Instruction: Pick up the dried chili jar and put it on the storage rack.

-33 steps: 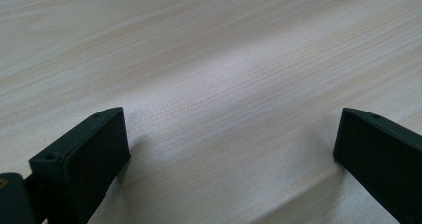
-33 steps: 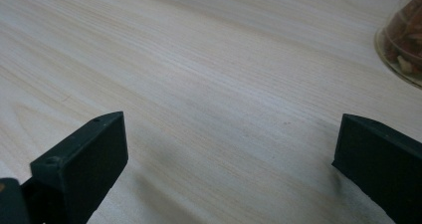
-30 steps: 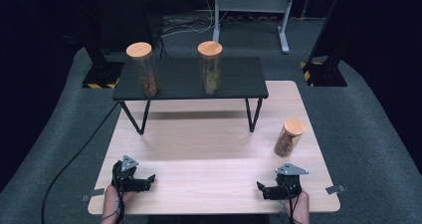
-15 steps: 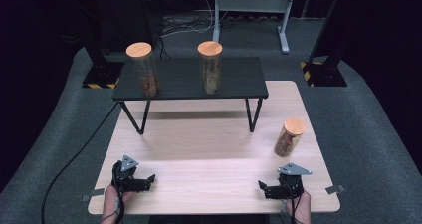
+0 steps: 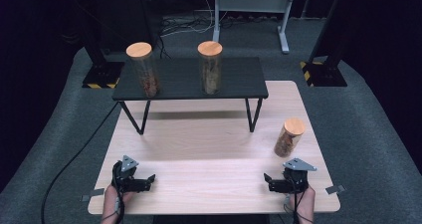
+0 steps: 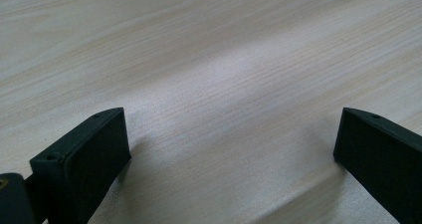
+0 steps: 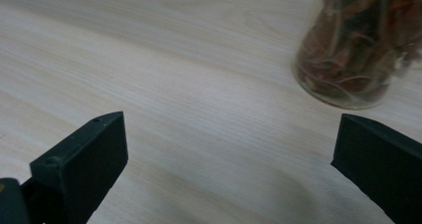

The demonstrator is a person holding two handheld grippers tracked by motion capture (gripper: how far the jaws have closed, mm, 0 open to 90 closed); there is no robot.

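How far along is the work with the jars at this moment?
Already done, by how things lie: two jars, the left jar and the middle jar, stand upright on the black shelf. In hand: nothing; the left gripper and right gripper rest open on the table. Probably left: the third jar stands on the table just beyond the right gripper, ungrasped, with free shelf space at the right.

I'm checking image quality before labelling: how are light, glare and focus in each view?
High view: the wooden table is evenly lit against dark surroundings, and the shelf casts a soft shadow band beneath it. Left gripper view: a pale sheen crosses the wood grain, which stays sharp. Right gripper view: the jar is blurred and cropped at the top.
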